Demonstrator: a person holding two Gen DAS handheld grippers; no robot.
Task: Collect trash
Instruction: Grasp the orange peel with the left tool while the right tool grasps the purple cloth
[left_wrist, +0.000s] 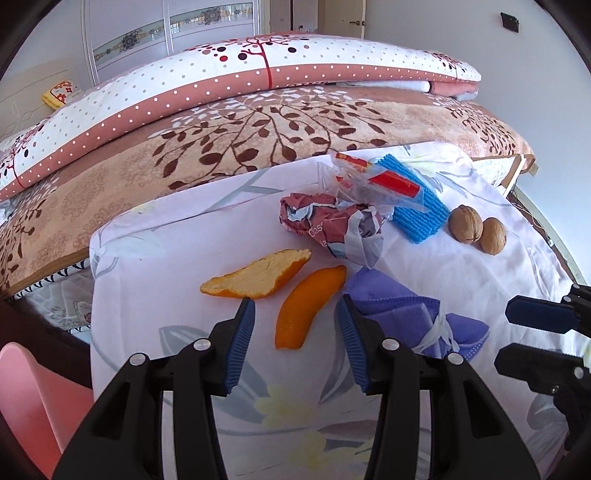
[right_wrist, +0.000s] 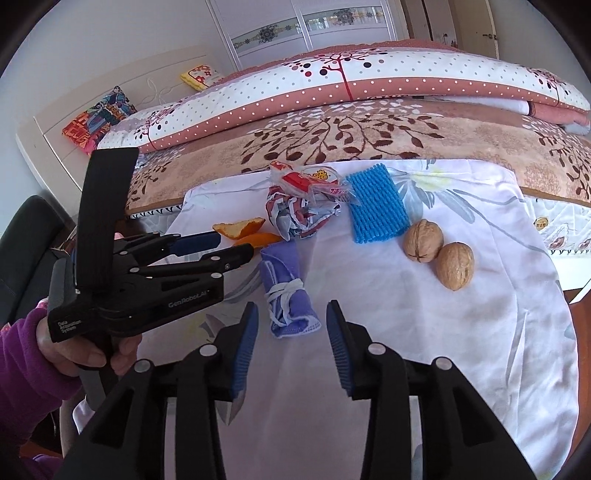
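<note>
Trash lies scattered on a white floral cloth (left_wrist: 155, 280) spread over the bed edge; the left gripper (left_wrist: 295, 314) hangs over a curved orange peel strip with bright outer skin up (left_wrist: 308, 306), jaws apart, nothing between the pads, the strip lying in the gap below them. A second, paler orange peel piece with pith up (left_wrist: 258, 275) sits just beside the left finger (left_wrist: 242, 343); a folded purple face mask with white ear loops (left_wrist: 413, 314) sits just beside the other finger. The right gripper (right_wrist: 291, 314) hovers near the mask's near end, jaws parted and empty. Further back: a crumpled dark-red and white paper wrapper (left_wrist: 332, 225), clear plastic packaging with red print (left_wrist: 369, 181), a blue foam fruit net (left_wrist: 417, 210), two brown walnuts (left_wrist: 476, 229) touching each other.

Risks as I judge them: closing now may catch the mask edge or the pale peel along with the strip, both being so close; the pads may pinch the loose cloth and drag everything; the thin curved peel may slip or tip out of a shallow grip; the two grippers stand near each other and could collide over the mask.
</note>
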